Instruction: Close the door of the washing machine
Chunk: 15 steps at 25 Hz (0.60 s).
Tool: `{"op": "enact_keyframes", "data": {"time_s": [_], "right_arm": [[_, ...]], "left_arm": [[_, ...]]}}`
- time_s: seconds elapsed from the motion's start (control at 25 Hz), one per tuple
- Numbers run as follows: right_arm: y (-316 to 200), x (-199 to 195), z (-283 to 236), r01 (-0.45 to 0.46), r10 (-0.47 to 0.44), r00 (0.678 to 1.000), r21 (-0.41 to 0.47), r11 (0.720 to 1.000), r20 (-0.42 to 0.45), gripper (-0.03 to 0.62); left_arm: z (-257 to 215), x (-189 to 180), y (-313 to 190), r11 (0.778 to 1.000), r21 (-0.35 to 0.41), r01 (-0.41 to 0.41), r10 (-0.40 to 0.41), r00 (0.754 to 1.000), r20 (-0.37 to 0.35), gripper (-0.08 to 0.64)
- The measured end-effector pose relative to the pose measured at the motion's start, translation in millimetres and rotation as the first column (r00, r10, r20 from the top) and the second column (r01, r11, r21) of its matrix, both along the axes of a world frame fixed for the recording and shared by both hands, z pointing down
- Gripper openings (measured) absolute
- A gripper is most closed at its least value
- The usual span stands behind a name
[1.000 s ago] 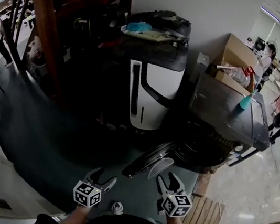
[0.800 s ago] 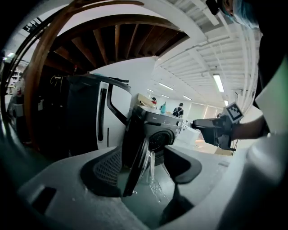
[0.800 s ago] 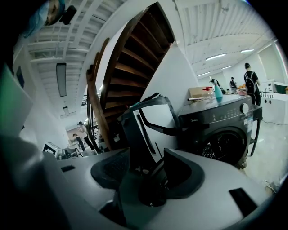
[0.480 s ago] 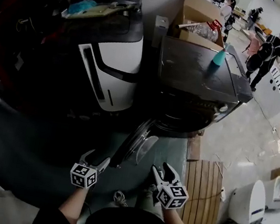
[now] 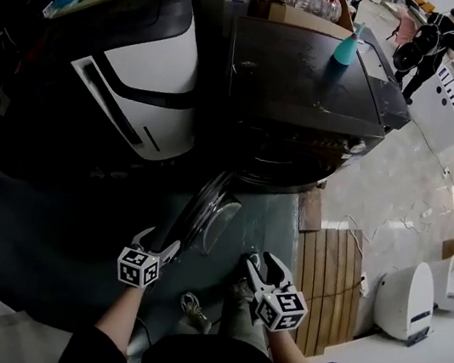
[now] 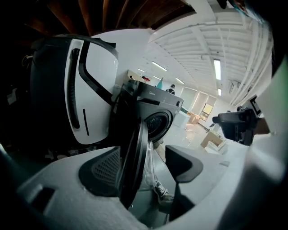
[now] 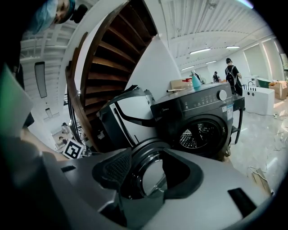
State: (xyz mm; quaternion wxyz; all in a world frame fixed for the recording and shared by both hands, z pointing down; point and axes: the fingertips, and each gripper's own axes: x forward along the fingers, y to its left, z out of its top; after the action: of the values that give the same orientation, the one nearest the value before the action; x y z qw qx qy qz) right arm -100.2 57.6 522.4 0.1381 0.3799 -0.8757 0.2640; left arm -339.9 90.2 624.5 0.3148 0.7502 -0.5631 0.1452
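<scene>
On the floor ahead of the person, the dark front-loading washing machine stands beside a white-and-black appliance. Its round door hangs swung wide open toward the person. The left gripper is spread, with the door's rim standing in the gap between its jaws, not pinched. The right gripper, just right of the door and apart from it, is also spread and empty; its jaws have just been closing slightly.
</scene>
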Motion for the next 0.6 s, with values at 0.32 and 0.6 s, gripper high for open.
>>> {"op": "enact_keyframes", "data": {"time_s": [0.32, 0.6], "right_arm": [[-21.9, 24.1, 30.7, -0.016, 0.017, 1.0, -0.055, 0.998, 0.011, 0.196], [-17.7, 50.6, 55.2, -0.067, 0.068, 0.998, -0.098, 0.993, 0.013, 0.193]], "left_arm": [[48.8, 22.5, -15.8, 0.985, -0.163, -0.062, 0.062, 0.998, -0.003, 0.35], [58.8, 34.2, -17.5, 0.978, -0.202, -0.056, 0.057, 0.998, -0.002, 0.357]]}}
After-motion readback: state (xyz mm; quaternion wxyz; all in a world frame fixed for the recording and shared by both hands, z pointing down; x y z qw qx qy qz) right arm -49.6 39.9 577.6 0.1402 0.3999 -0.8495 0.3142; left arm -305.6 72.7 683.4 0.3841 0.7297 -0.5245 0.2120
